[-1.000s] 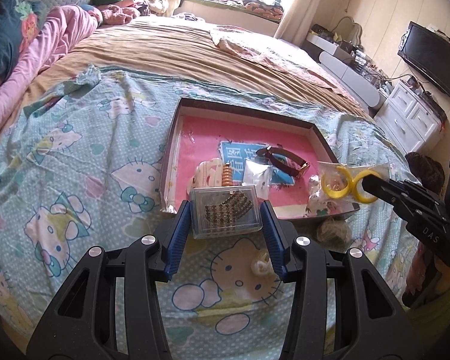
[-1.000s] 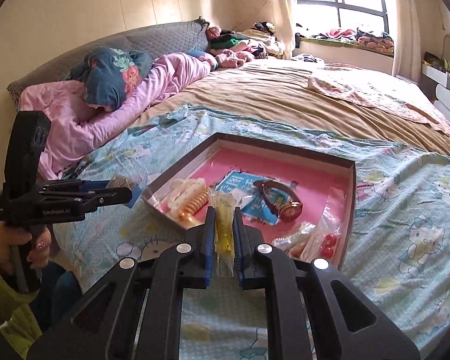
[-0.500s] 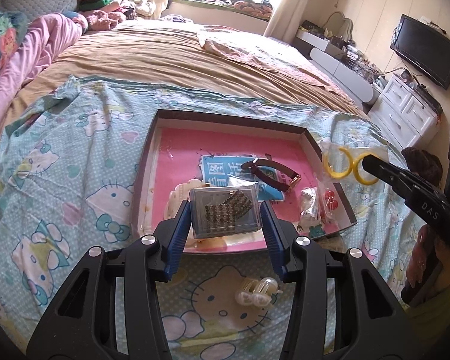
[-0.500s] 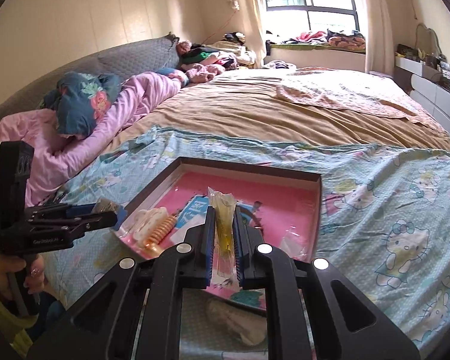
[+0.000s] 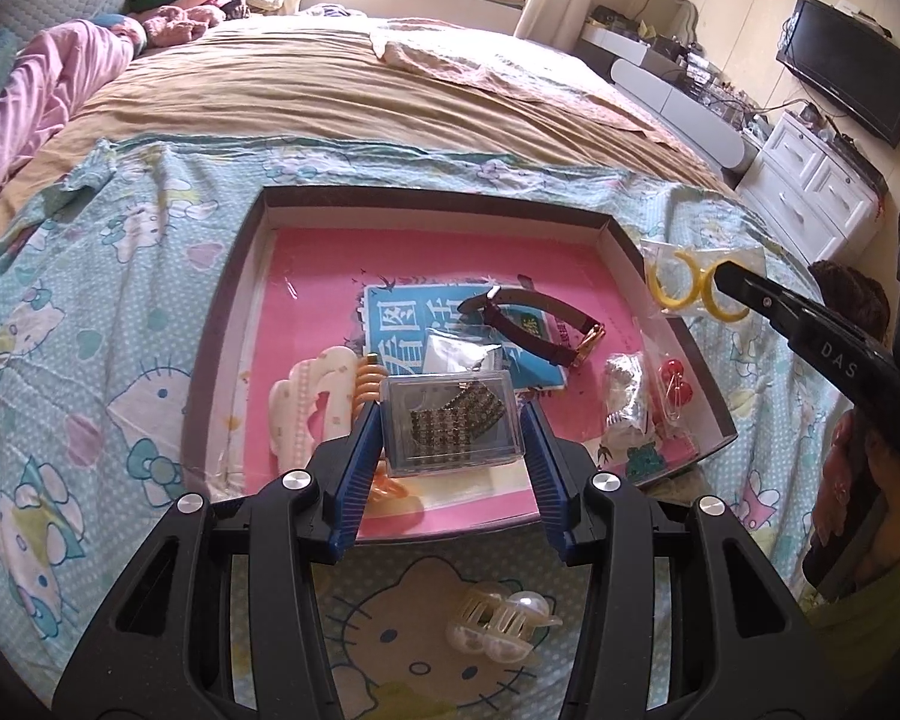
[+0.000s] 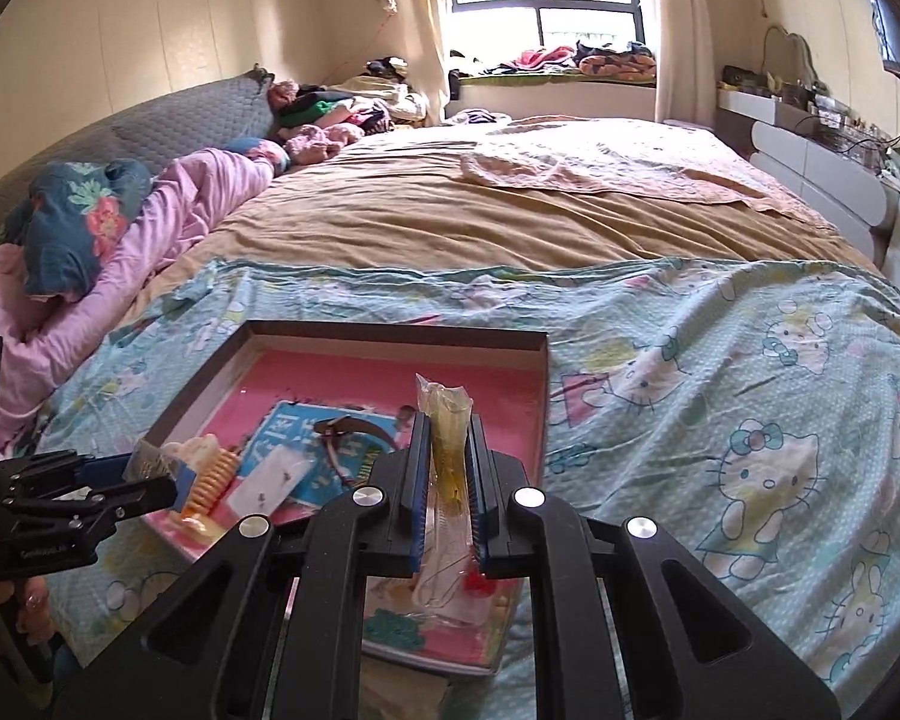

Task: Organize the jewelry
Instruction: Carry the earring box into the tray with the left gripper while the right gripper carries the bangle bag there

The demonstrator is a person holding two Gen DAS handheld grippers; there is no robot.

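A shallow dark-rimmed tray (image 5: 438, 198) with a pink floor lies on the bed; it also shows in the right wrist view (image 6: 390, 333). My left gripper (image 5: 450, 426) is shut on a clear plastic box of rhinestone jewelry (image 5: 453, 423), held over the tray's near edge. My right gripper (image 6: 449, 462) is shut on a clear bag of yellow hoop earrings (image 6: 447, 426), seen at the tray's right rim in the left wrist view (image 5: 690, 285). In the tray lie a brown-strap watch (image 5: 540, 315), a blue card (image 5: 414, 330), a cream hair claw (image 5: 315, 399), an orange clip and small bags.
A pearl hair claw (image 5: 501, 621) lies on the Hello Kitty sheet (image 5: 90, 360) in front of the tray. Pink bedding and pillows (image 6: 120, 228) lie at the left. White drawers (image 5: 810, 192) and a TV stand beyond the bed's right side.
Both grippers have moved forward over the tray with their loads. The box is now above the tray's near part and the earring bag is at its right rim.
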